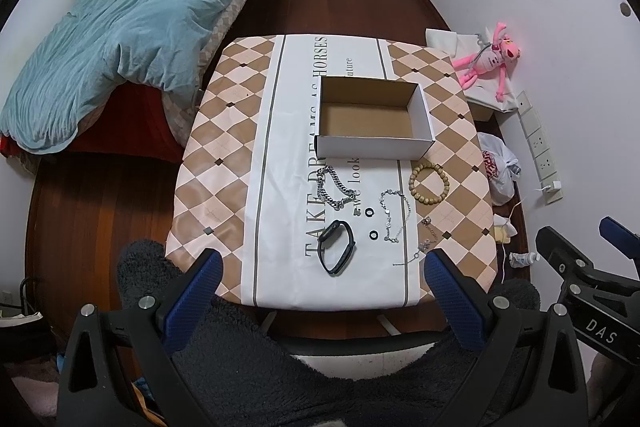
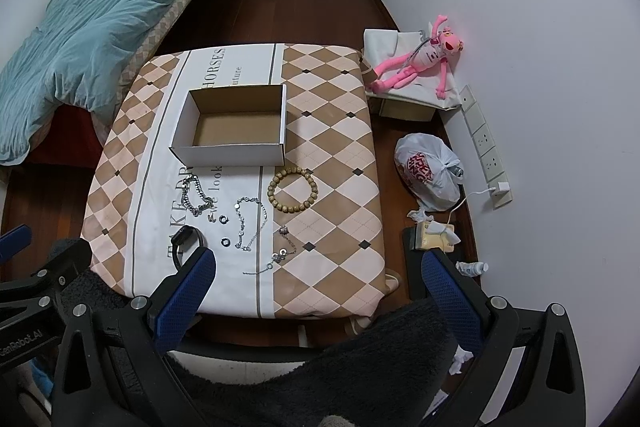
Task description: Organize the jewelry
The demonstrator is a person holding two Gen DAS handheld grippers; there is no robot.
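Jewelry lies scattered across the middle of the frame, on a small table (image 1: 452, 187) under a diamond-patterned cloth with a white printed band. A chunky silver chain bracelet (image 1: 334, 189) sits just below the open cardboard box (image 1: 374, 151), which holds nothing I can see. To the right of the chain lie a thin silver chain (image 1: 394, 215) and a wooden bead bracelet (image 1: 429, 183), the beads near the box's lower right corner. Two small dark rings (image 1: 368, 213) rest between the chains, and a black smartwatch (image 1: 336, 247) lies lower down, toward the table's near edge. Another fine chain with charms (image 2: 276, 257) trails at the lower right of the group.

Both grippers hang back from the table — the left gripper (image 1: 322, 301) and the right gripper (image 2: 318, 301) each have their blue-padded jaws spread wide, holding nothing. A blue duvet (image 1: 132, 23) fills the upper left, and a pink plush toy (image 2: 416, 63) lies at the right.
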